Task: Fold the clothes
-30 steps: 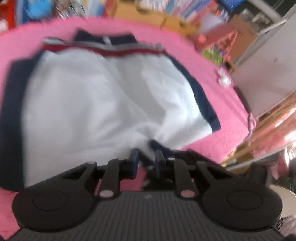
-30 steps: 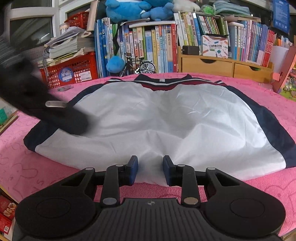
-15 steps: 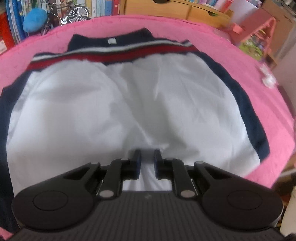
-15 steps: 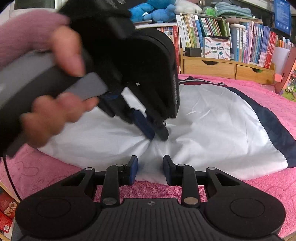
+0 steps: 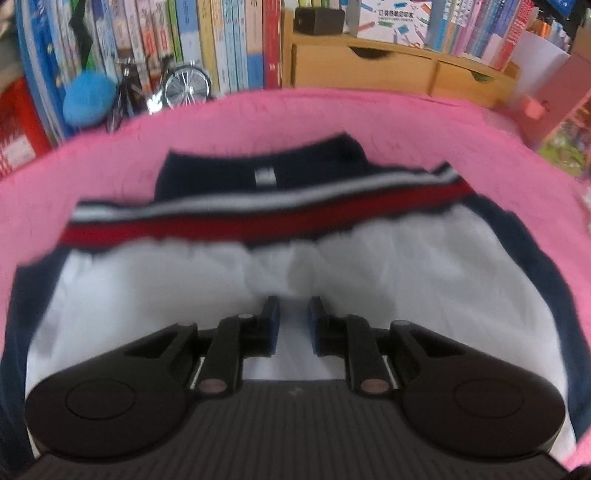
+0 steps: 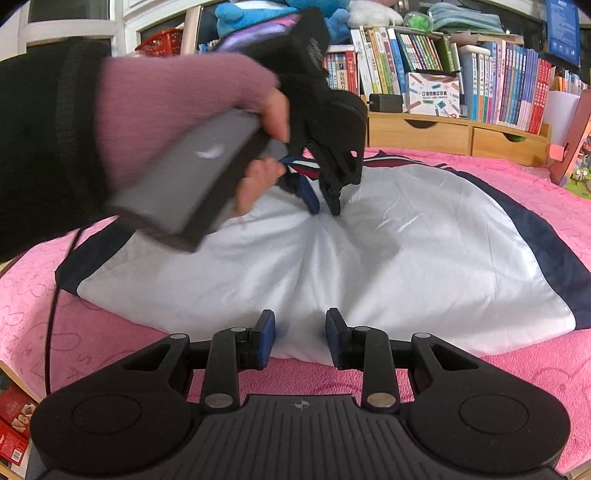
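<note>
Room: bookshelves [image 6: 461,85] packed with upright books run along the back; wooden drawers [image 6: 436,134] stand below them, plush toys [image 6: 280,14] on top, a red basket [image 6: 162,42] at far left.
Surface: pink cloth [image 6: 96,332] covers the table, with faint cartoon outlines pressed into it.
Shorts: white shorts [image 6: 406,266] with navy side panels lie spread flat on the pink cloth, waistband away from the cameras. The waistband [image 5: 266,221] is striped red, white and navy, with a small white label on its inner navy band. Hem side lies nearest the right gripper. Fabric puckers into radiating creases at the middle.
Person: left hand [image 6: 266,147] in a mauve cuff under a dark sleeve holds the grey handle of the left gripper.
Left gripper: left gripper [image 5: 292,321] points steeply down onto the middle of the shorts, tips at the puckered spot. Jaws narrow and just been opening a little; white fabric lies in the gap and beneath the pads [image 5: 272,325]. Cannot tell whether the pads pinch the cloth. Left wrist view is motion-blurred.
Right gripper: right gripper [image 6: 300,339] sits low at the near hem, jaws a modest gap apart, white hem visible between the pads, pads not pressing on it.
Small items: a model bicycle [image 5: 162,88] and a blue ball [image 5: 88,98] stand against the books beyond the far edge of the cloth.
</note>
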`<state>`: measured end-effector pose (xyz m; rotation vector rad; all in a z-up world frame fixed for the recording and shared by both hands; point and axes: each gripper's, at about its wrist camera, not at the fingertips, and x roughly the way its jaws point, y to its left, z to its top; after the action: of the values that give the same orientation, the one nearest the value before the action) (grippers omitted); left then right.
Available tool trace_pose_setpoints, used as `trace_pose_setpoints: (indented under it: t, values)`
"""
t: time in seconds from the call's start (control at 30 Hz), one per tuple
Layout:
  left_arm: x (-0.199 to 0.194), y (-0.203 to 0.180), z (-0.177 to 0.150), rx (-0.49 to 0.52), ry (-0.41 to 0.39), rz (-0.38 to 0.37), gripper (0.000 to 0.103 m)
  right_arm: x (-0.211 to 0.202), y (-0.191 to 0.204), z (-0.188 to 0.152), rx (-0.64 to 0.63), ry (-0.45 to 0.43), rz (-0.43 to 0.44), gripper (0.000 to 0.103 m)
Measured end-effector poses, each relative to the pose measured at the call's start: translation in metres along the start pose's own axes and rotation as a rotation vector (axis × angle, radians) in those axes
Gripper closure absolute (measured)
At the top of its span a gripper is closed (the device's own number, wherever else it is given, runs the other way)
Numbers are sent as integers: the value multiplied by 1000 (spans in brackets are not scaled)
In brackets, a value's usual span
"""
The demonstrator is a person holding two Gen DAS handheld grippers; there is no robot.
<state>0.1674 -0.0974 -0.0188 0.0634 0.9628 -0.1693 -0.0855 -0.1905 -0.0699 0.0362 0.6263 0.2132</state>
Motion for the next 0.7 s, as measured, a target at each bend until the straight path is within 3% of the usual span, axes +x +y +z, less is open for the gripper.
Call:
trace_pose_setpoints:
  t: [0.23,0.7]
  values:
    - [14,-3,23,-9,-11,32,81,-2,-1,-2,-1,-4,4,72]
    - [12,-7,19,28,-34,44,80,-2,-4,-1,8,-2,10,72]
